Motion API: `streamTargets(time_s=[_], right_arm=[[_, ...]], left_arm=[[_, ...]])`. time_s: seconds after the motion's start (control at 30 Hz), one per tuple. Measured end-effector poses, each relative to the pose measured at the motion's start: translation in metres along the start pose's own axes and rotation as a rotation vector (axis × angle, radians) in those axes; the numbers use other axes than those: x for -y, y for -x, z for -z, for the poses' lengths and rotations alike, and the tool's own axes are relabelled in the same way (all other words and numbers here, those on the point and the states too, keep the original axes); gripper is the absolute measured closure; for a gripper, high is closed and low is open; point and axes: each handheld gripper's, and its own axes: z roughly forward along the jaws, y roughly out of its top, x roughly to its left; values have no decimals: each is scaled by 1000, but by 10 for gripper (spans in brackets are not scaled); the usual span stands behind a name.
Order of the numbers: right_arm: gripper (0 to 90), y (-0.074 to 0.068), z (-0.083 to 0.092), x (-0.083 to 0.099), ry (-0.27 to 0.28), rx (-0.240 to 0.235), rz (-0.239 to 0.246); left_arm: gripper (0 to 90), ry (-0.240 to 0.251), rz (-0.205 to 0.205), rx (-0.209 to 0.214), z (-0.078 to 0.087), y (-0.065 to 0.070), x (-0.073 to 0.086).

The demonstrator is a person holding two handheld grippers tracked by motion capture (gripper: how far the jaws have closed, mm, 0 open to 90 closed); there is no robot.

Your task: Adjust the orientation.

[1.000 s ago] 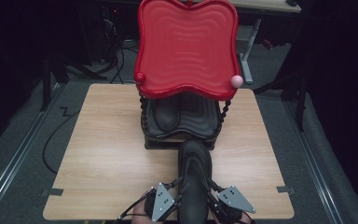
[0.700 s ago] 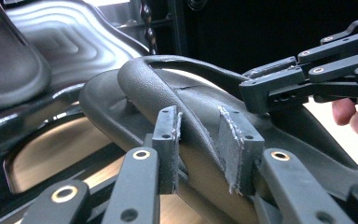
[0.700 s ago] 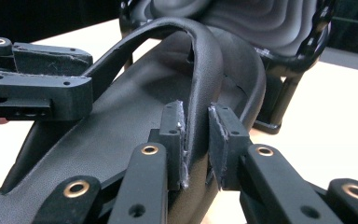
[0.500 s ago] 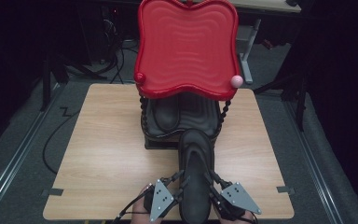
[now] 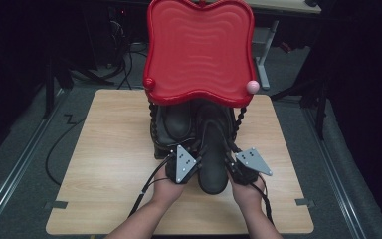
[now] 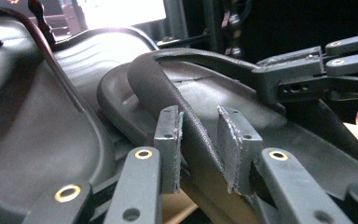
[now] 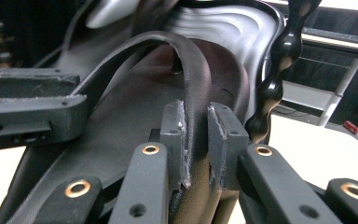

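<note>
A black sandal lies lengthwise in front of a small rack, its far end reaching under the rack's red wavy top tray. Both grippers hold its curved strap. My left gripper is on the sandal's left side. In the left gripper view, my left gripper is shut on the strap, which runs up between the pads. My right gripper is on the right side. In the right gripper view, my right gripper pinches the strap tightly. The opposite gripper's jaw clamps the same strap farther along in each gripper view.
The rack has a black ridged lower shelf, beaded black posts and a pink knob at the red tray's corner. It stands at the back of a wooden table. Cables trail from the grippers toward the front edge.
Both hands have moved forward from the table's front edge toward the rack, carrying the sandal with them. Its far end has gone further in under the red tray.
</note>
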Motion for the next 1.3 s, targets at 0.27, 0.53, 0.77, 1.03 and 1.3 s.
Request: streamTargets(time_s=[0.27,0.53,0.77,1.03,1.3], right_arm=[[671,10,-12,1,10,-11,-9],[727,7,41,13,28,-62,-44],[897,-23,85,54,-59,-120,-1],[896,-50,84,73,-117,-168,55],[897,-54,76,77,-148,-183,77]], left_arm=[[709,-12,3,-47,-10,2,0],[708,-11,18,-60,-10,2,-1],[708,-15,27,-67,-11,3,-1],[708,-15,36,-72,-10,3,-1],[712,-18,48,-77,-11,0,0]])
